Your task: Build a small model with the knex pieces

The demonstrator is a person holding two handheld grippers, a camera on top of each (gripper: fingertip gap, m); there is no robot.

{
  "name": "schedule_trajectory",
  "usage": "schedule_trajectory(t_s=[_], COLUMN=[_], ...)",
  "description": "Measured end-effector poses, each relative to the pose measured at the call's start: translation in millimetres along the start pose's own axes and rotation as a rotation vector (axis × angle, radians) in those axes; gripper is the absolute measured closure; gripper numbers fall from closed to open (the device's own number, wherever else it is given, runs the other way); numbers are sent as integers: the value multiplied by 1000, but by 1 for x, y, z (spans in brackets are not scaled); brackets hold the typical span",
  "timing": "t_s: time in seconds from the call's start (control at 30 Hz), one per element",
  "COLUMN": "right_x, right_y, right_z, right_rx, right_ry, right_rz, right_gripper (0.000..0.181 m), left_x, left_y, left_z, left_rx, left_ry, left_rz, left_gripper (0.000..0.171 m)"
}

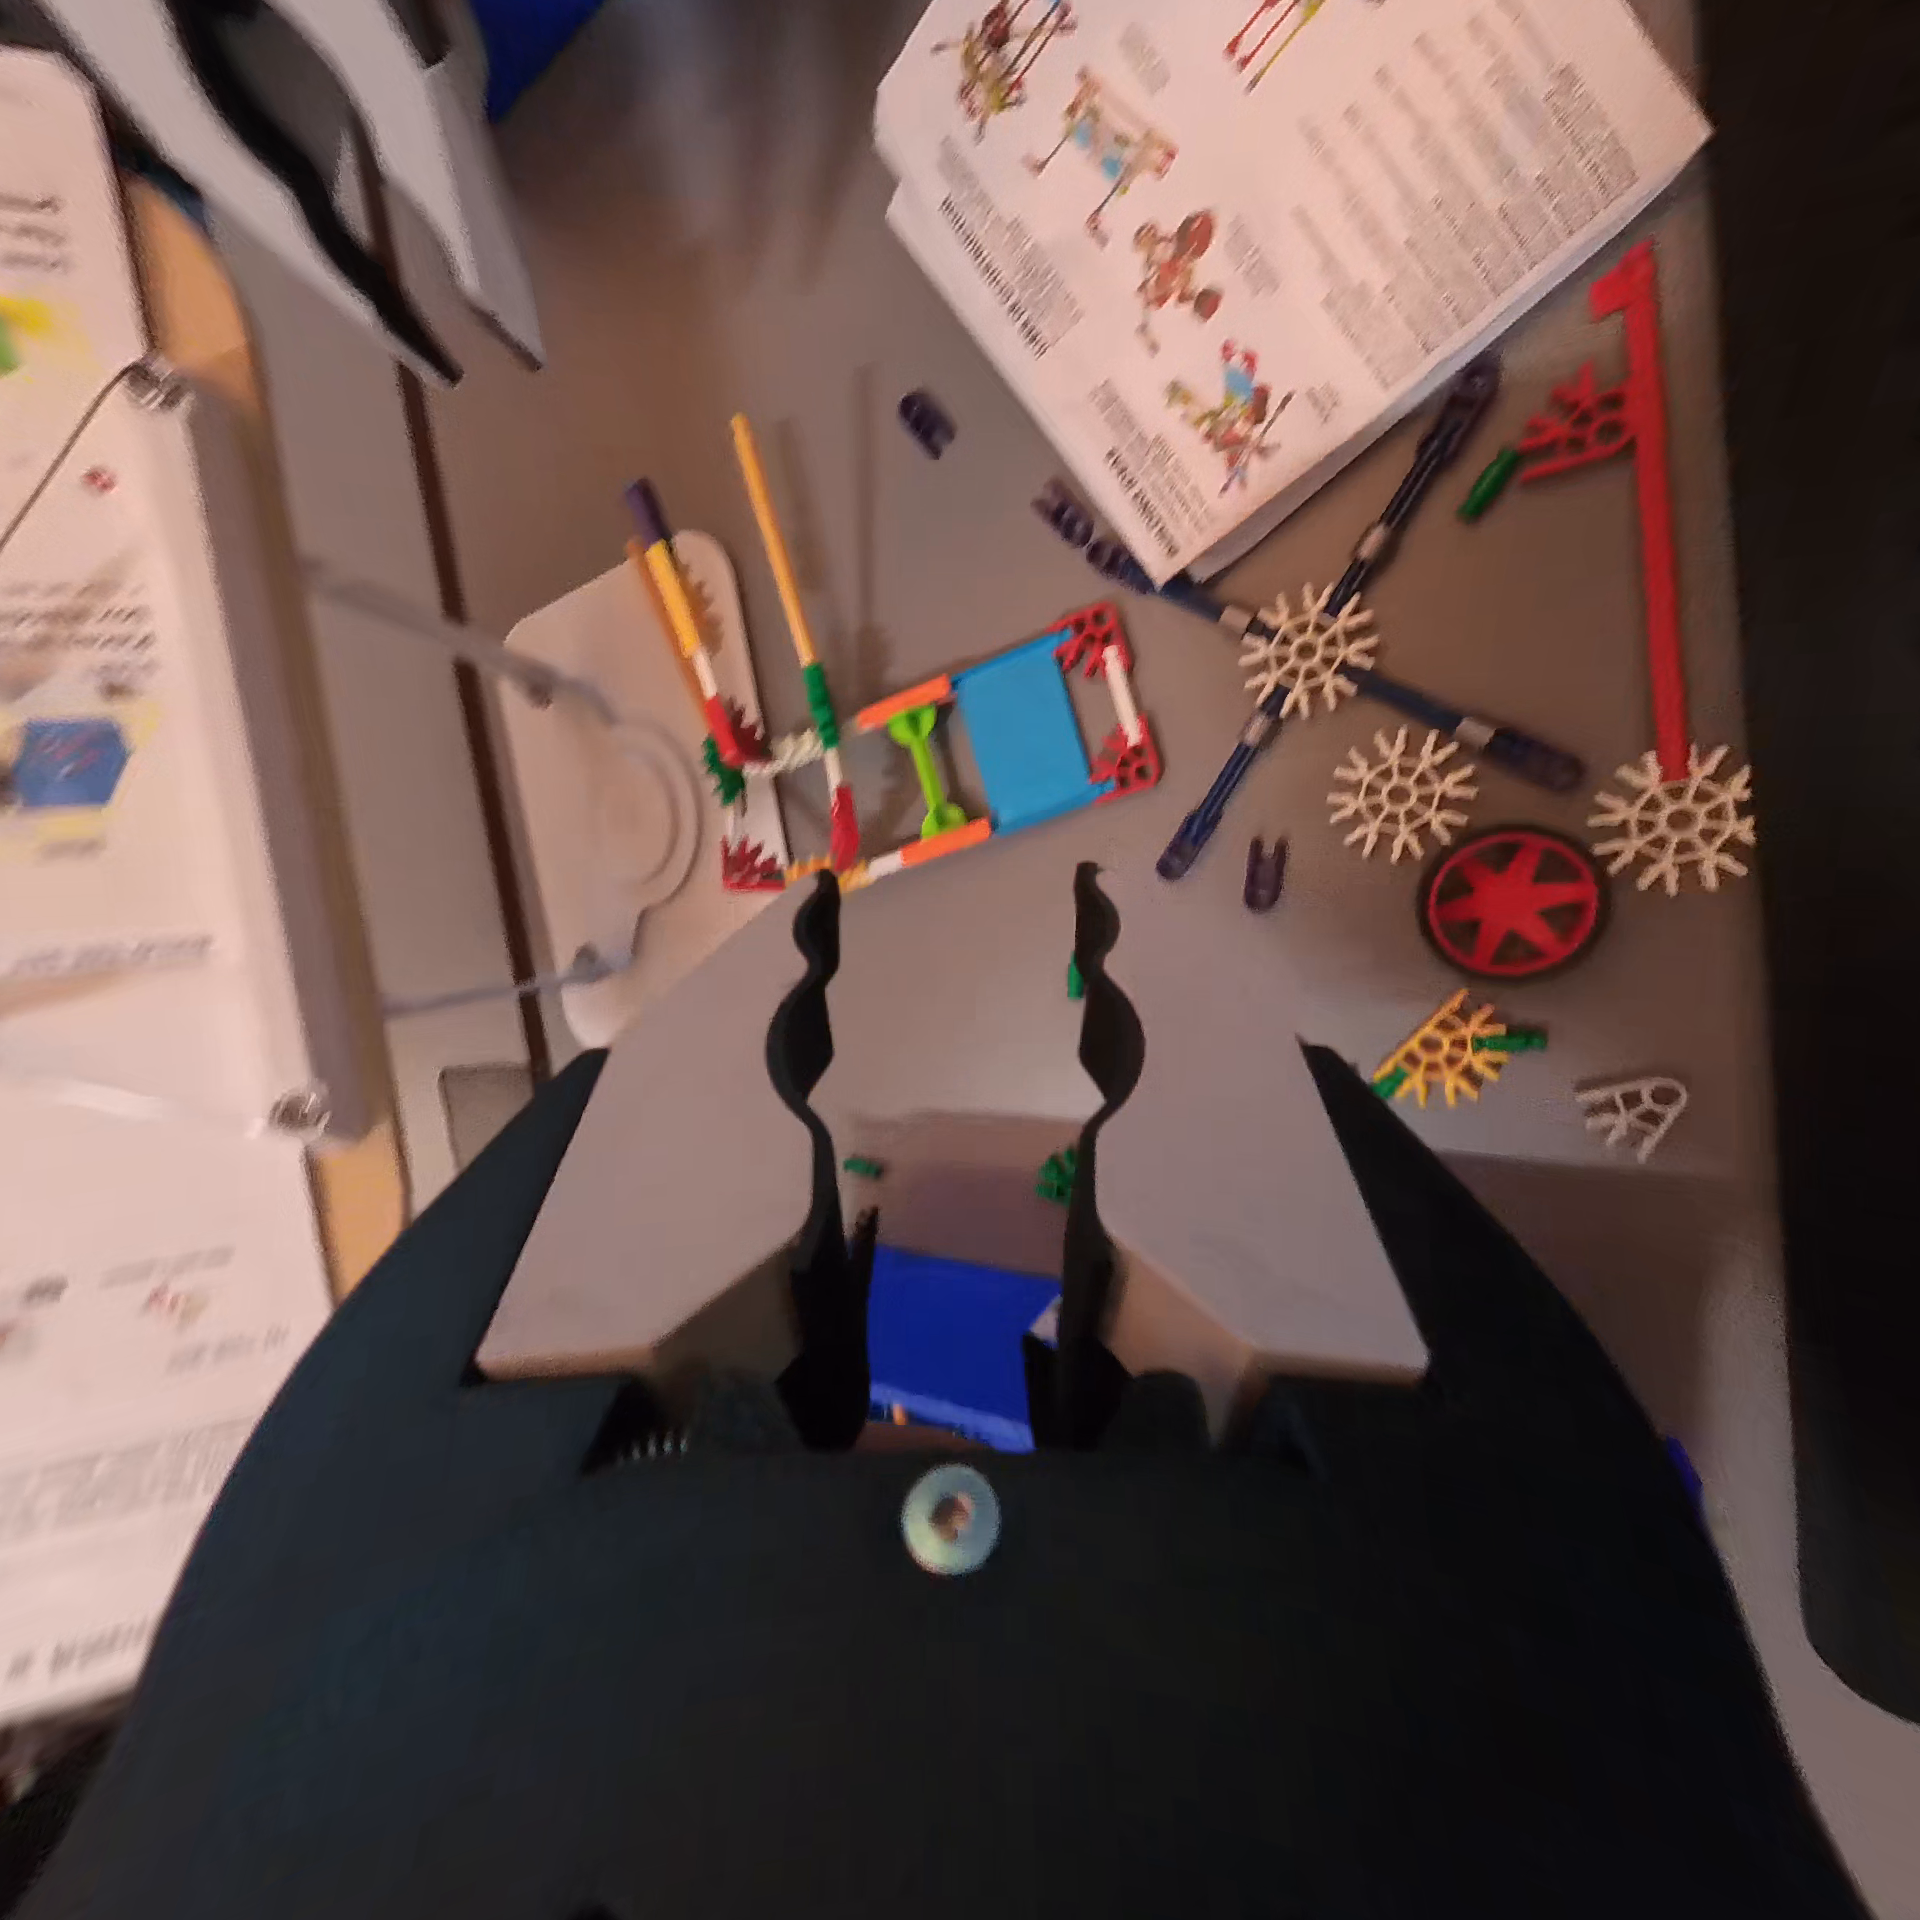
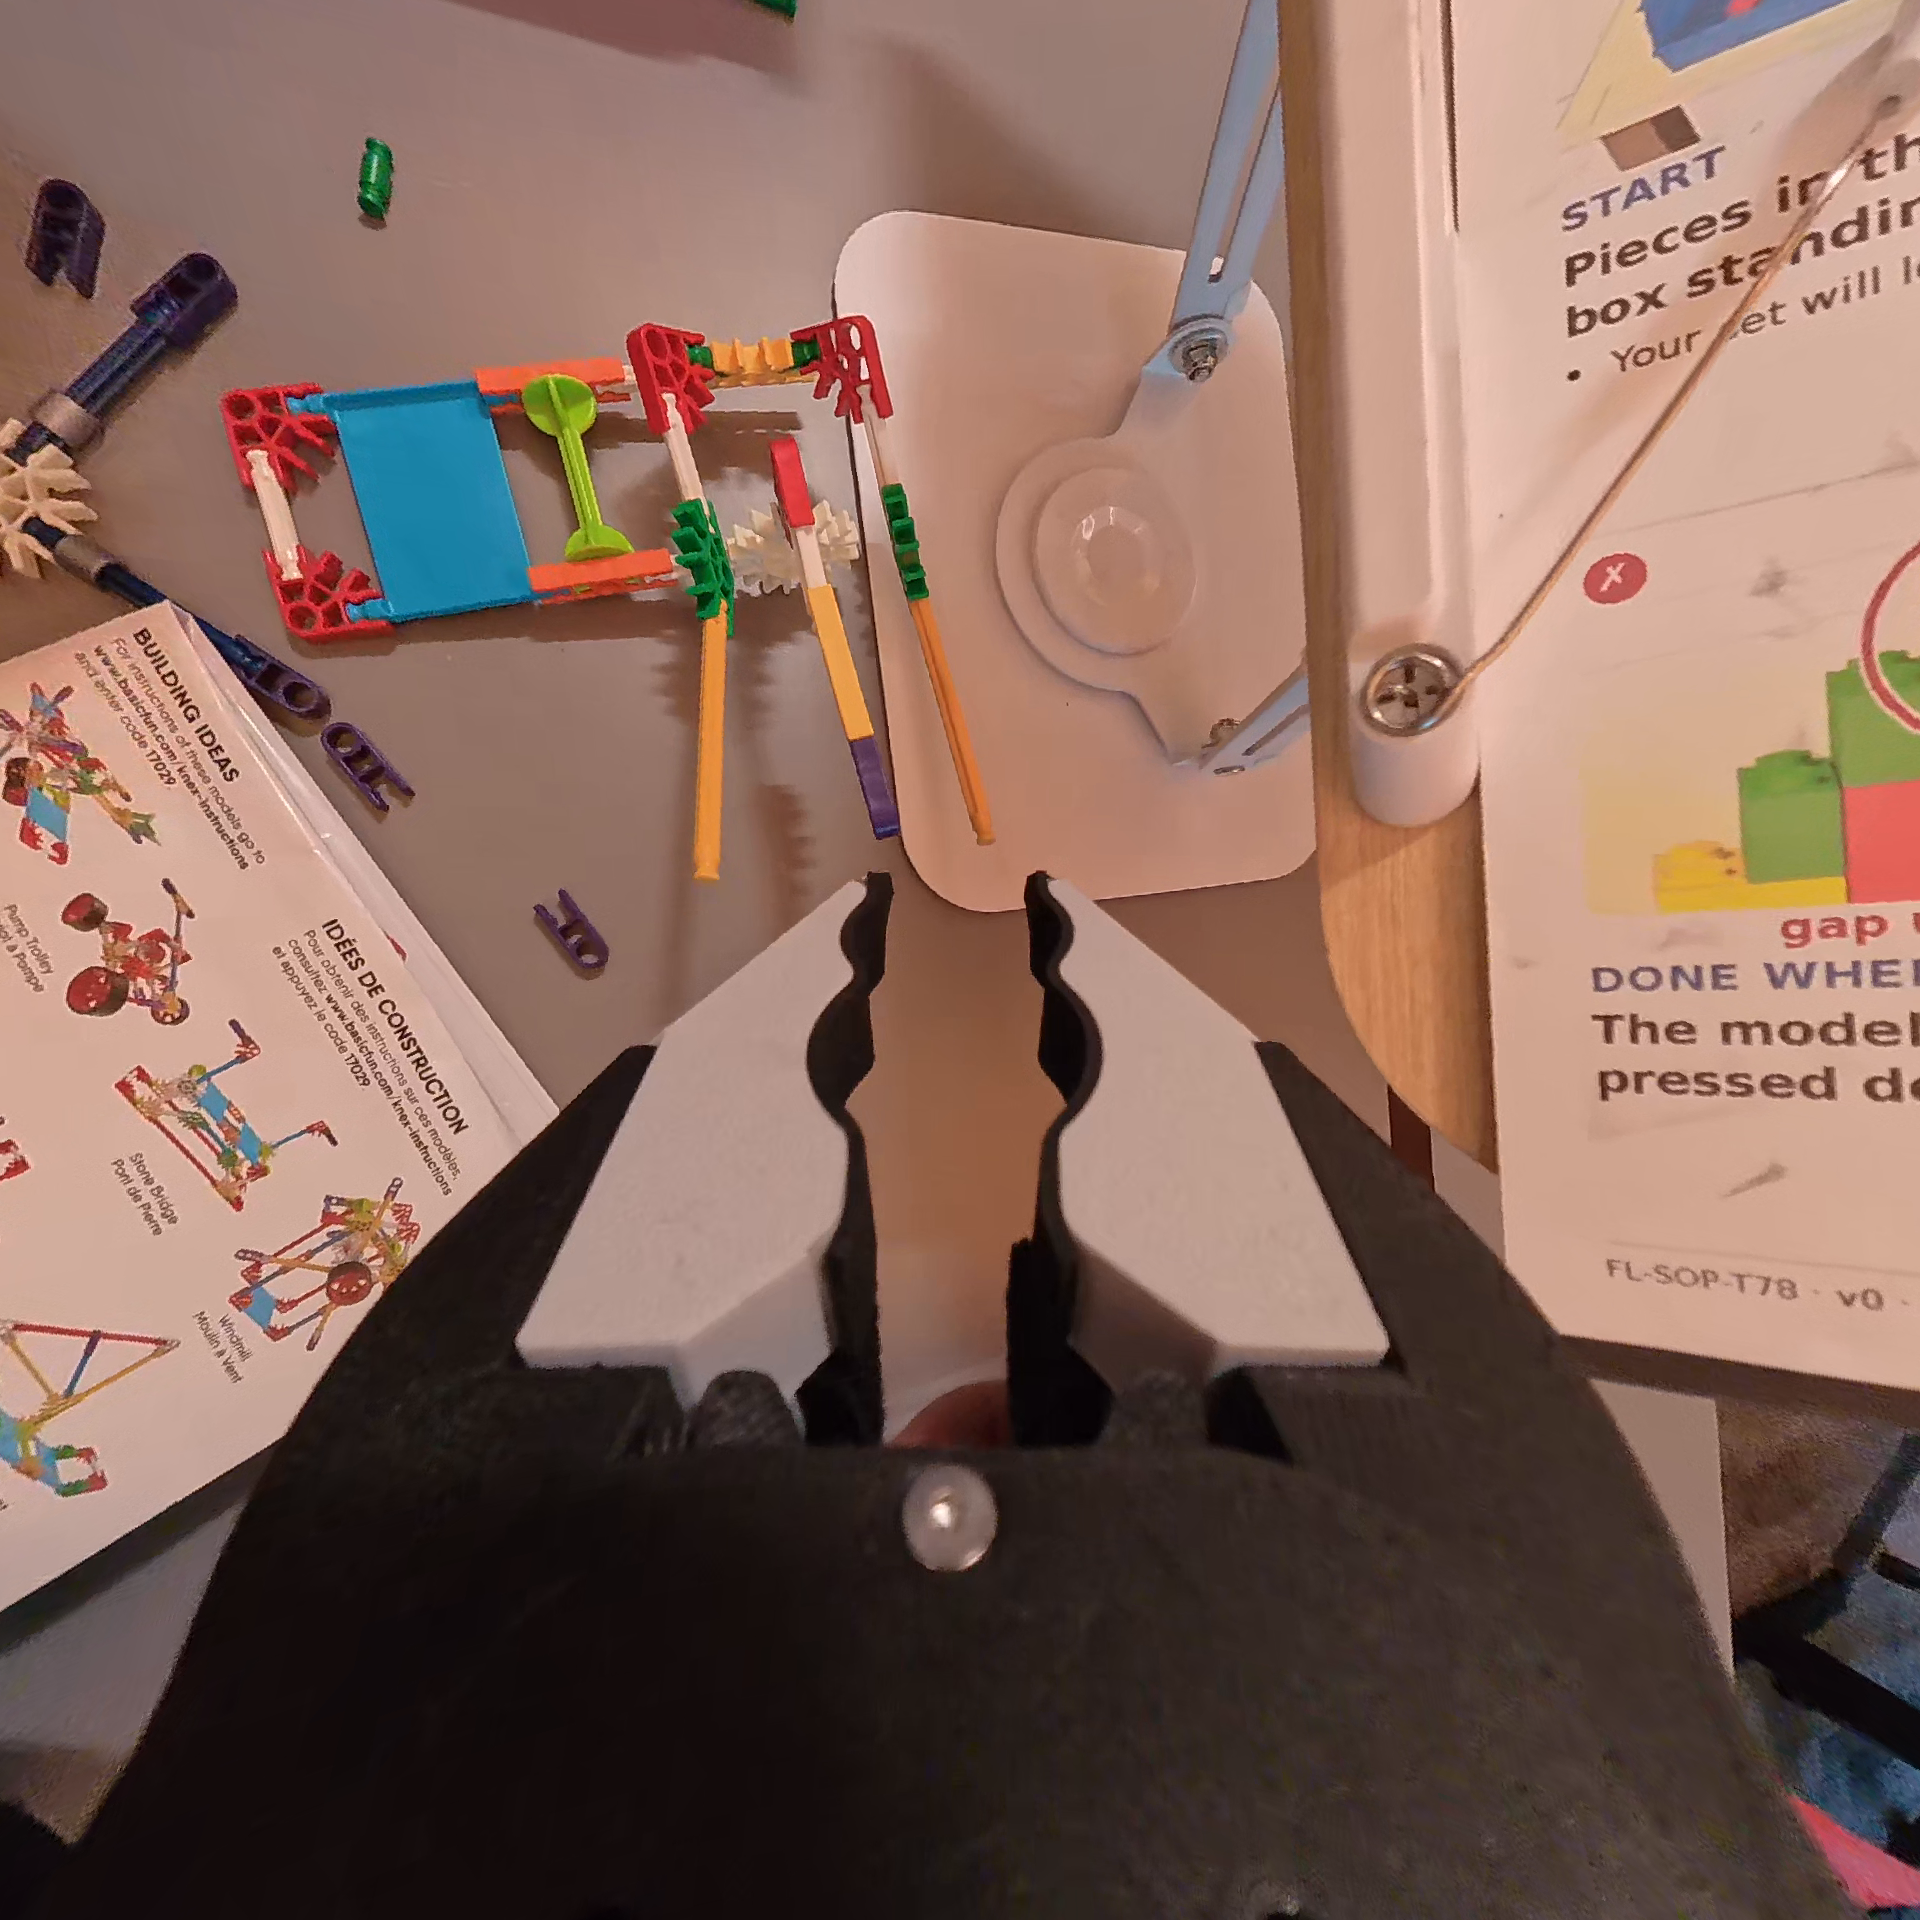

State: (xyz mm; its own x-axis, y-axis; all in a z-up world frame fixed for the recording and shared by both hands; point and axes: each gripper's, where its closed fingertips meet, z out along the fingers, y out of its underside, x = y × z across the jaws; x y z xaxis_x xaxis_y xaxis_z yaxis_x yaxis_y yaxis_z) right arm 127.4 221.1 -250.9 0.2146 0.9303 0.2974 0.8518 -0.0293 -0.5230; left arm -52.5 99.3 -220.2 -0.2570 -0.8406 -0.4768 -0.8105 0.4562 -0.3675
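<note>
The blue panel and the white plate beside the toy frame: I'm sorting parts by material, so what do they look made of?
The blue panel looks like moulded plastic: flat, even colour with a soft sheen, clipped between red connectors. The white plate looks like painted metal or hard plastic, smooth and matte; the pictures do not settle which.

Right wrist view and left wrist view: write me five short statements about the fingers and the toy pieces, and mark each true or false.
1. Both grippers, left gripper and right gripper, are open and hold nothing. True.
2. The rod-and-connector model has a blue panel. True.
3. The red wheel is fixed on the model. False: it lies loose on the table.
4. The instruction booklet lies under the model. False: it lies beside it.
5. Some orange rods rest on the white base plate. True.
</note>
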Motion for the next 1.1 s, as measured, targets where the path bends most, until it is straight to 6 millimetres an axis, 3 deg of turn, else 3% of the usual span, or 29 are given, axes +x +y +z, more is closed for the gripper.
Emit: schedule_trajectory(t_s=[0.13, 0.27, 0.47, 0.67, 0.93, 1.03, 1.1], right_x=[-2, -4, -6, -5, -8, -9, -10], right_y=[-1, 0, 7, 21, 31, 33, 35], right_z=[3, 7, 20, 36, 52, 57, 60], right_rx=[-9, -20, -43, -100, -151, -165, -174], right_ry=[-6, -16, -48, -71, -100, -110, -114], right_rz=[-6, -8, 7, 33, 43, 43, 42], right_gripper=[156, 156, 156, 156, 156, 156, 156], left_x=[-7, -9, 15, 40, 64, 68, 67], left_y=[33, 81, 172, 233, 279, 292, 301], left_z=[-39, -73, -94, -82, -35, -26, -22], left_rx=[-64, -147, -356, -420, -500, -551, -580], left_ry=[-116, -212, -197, -114, 50, 88, 84], left_rz=[-77, -174, -317, -437, -503, -536, -541], left_gripper=[127, 127, 132, 131, 114, 115, 126])
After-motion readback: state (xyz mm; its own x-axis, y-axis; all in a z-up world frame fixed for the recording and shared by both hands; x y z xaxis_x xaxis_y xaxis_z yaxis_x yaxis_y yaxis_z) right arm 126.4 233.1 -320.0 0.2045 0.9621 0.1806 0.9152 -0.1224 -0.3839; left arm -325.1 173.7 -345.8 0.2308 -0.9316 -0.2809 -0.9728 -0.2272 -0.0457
